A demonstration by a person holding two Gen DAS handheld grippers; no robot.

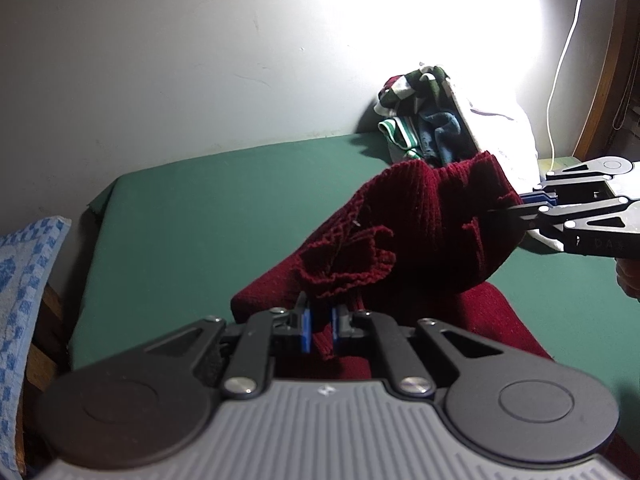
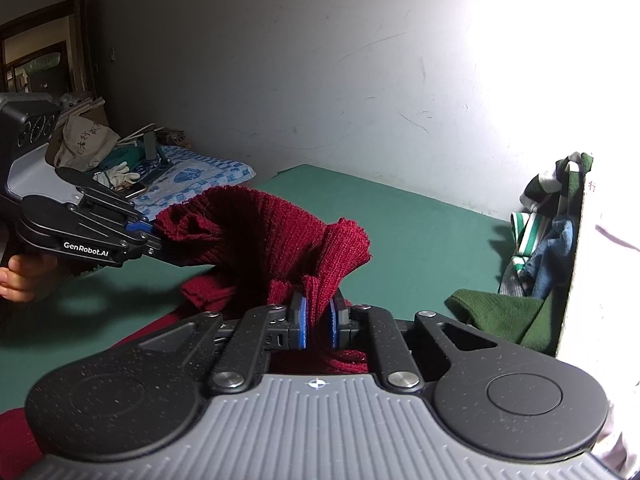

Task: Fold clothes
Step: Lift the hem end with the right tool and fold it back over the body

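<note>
A dark red knitted garment [image 1: 420, 216] hangs bunched above the green table cover [image 1: 208, 208], held at two edges. My left gripper [image 1: 320, 330] is shut on a fold of the knit at the bottom of the left wrist view. My right gripper [image 1: 520, 206] comes in from the right there and pinches the far edge. In the right wrist view my right gripper [image 2: 318, 324] is shut on the red garment [image 2: 280, 232], and my left gripper [image 2: 154, 240] grips its other end at the left. The lower part of the garment lies on the table.
A pile of clothes [image 1: 424, 120] leans against a white board [image 2: 592, 264] by the wall, with a green garment [image 2: 504, 316] in front of it. A blue patterned cloth [image 2: 192, 176] and clutter lie past the table's left end. A white cable [image 1: 568, 40] hangs on the wall.
</note>
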